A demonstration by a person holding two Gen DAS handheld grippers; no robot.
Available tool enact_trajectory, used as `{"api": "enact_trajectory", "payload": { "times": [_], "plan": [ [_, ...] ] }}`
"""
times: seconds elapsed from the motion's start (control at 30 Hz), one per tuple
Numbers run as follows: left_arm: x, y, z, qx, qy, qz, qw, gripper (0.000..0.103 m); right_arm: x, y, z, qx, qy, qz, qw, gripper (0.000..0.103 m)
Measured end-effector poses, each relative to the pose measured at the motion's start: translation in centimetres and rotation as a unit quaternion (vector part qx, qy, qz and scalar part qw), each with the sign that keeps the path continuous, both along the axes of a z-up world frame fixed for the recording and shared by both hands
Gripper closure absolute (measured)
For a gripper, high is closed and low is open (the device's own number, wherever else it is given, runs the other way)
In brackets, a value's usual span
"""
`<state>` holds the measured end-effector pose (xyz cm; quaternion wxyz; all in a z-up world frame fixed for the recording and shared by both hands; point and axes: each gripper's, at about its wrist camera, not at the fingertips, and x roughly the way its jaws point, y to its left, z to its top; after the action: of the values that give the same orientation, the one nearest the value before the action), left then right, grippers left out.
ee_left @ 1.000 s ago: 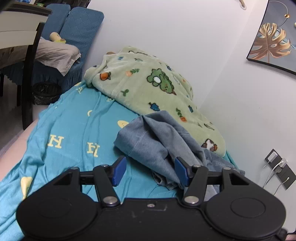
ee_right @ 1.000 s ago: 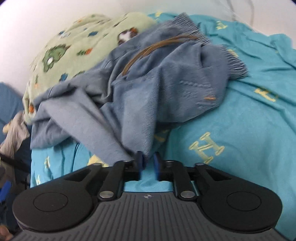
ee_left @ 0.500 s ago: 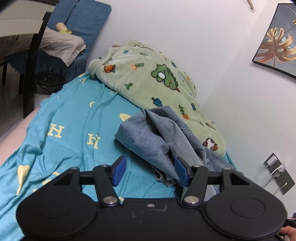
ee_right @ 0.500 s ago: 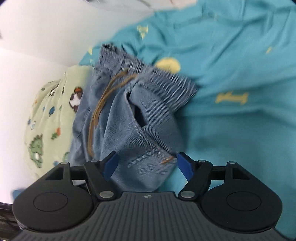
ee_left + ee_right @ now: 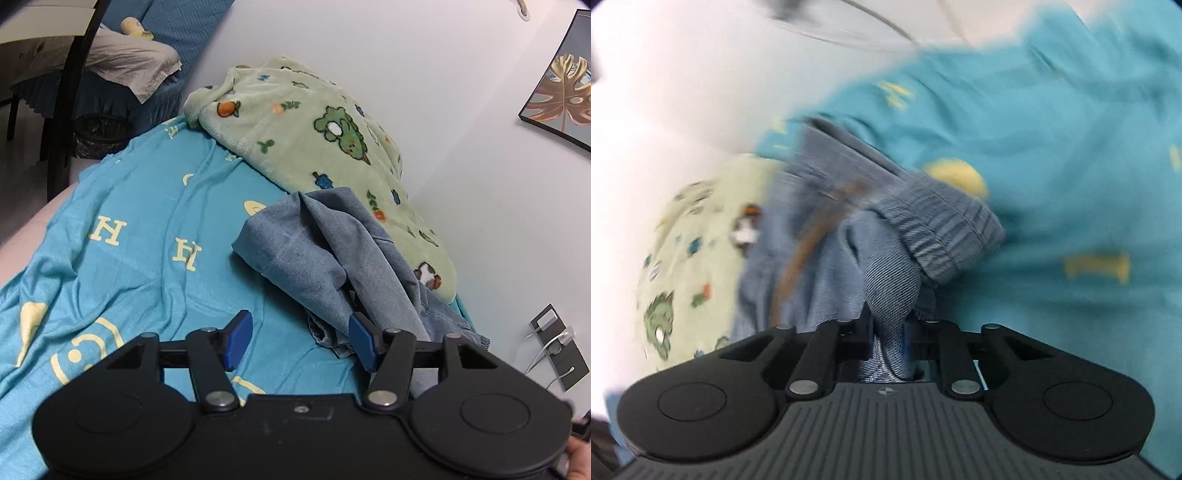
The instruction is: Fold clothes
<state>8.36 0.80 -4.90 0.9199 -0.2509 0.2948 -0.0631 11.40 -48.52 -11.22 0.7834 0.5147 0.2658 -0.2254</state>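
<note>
The right wrist view is smeared: the green blanket (image 5: 694,266) and blue bedsheet (image 5: 1071,177) look fuzzy. The right tongs (image 5: 888,332) have their tips buried in the jeans (image 5: 886,280). Beside the blanket, the picture (image 5: 565,96) is cut off

The trousers (image 5: 325,251) lie bunched on the bedsheet (image 5: 147,236) near the bed's wall-side edge, their far part resting on the blanket (image 5: 303,140), which is heaped along that edge against the wall (image 5: 461,129). A wall socket (image 5: 557,347) sits right of them.
</note>
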Motion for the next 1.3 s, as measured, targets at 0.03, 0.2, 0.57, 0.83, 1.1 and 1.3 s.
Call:
{"api": "enact_trajectory", "payload": {
  "times": [0.03, 0.2, 0.57, 0.83, 1.1, 1.3],
  "plan": [
    [-0.1, 0.1, 0.0, 0.000, -0.002, 0.001, 1.0000, 0.049, 0.0, 0.3, 1.0, -0.025, -0.019, 0.006, 0.999, 0.091],
    [-0.4, 0.0, 0.2, 0.006, -0.007, 0.004, 0.9999, 0.049, -1.0, -0.9, 4.3, -0.103, -0.102, -0.017, 0.989, 0.092],
    [0.1, -0.8, 0.2, 0.021, -0.008, -0.003, 0.9997, 0.049, -1.9, -6.2, 0.5, -0.126, -0.002, -0.072, 0.989, 0.093],
    [-0.2, -0.8, 0.6, 0.018, -0.013, -0.007, 0.9997, 0.049, -2.5, -5.7, -0.5, -0.096, 0.047, -0.051, 0.993, 0.056],
    [-0.8, -0.2, 1.4, 0.008, -0.024, -0.011, 0.9996, 0.049, -6.2, 1.3, 1.9, -0.034, 0.014, 0.008, 0.999, 0.035],
    [-0.8, 0.7, 2.7, 0.035, -0.014, 0.009, 0.9992, 0.047, -5.7, 12.5, 3.9, -0.171, -0.011, 0.196, 0.965, 0.036]
  ]
}}
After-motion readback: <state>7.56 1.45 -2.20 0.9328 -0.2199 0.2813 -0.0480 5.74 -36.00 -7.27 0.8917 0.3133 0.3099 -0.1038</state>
